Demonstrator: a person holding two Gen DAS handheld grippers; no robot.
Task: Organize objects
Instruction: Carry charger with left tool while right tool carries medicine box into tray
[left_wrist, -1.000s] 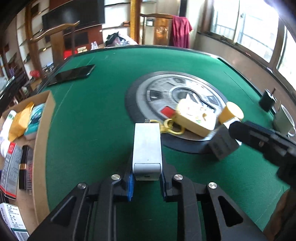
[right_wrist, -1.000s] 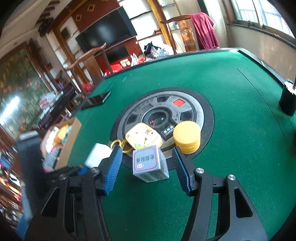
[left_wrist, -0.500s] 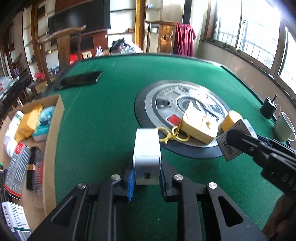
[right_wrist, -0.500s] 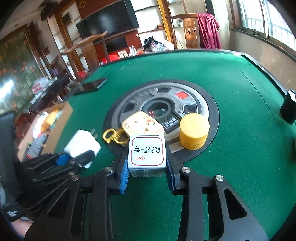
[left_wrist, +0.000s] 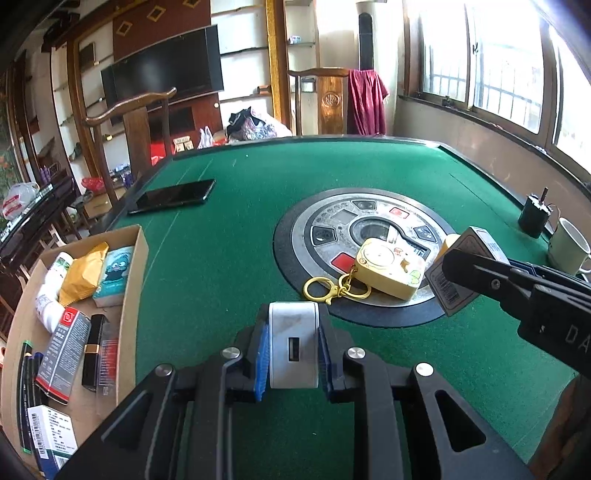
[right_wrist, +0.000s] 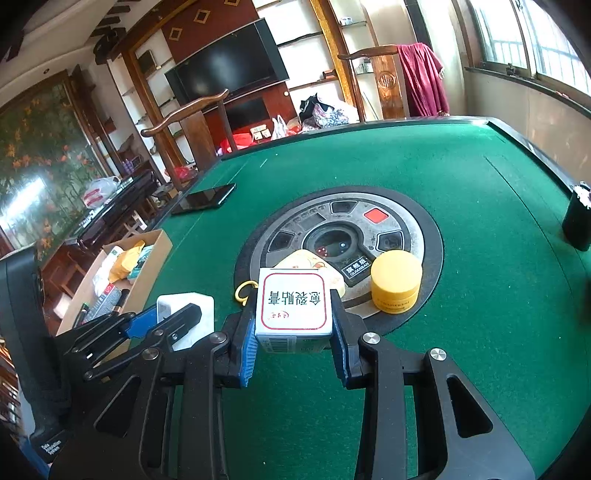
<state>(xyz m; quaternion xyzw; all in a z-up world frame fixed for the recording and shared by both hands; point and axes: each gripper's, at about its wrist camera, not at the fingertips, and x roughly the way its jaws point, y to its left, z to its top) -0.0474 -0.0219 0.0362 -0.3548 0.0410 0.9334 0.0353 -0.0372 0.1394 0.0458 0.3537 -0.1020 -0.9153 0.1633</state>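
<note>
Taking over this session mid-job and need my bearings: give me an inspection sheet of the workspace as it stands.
Surface: green felt table with a round control panel at its centre.
Job's things: white charger and small white box, each clamped in a gripper; yellow keychain case and yellow jar on the panel; cardboard box at the table's left edge, holding packets and tubes.
Clutter: black phone, mug, small black container.
Grippers: left gripper shut on the charger; right gripper shut on the small box.
Cables: nothing seen.
Surroundings: wooden chairs, television, windows.
</note>
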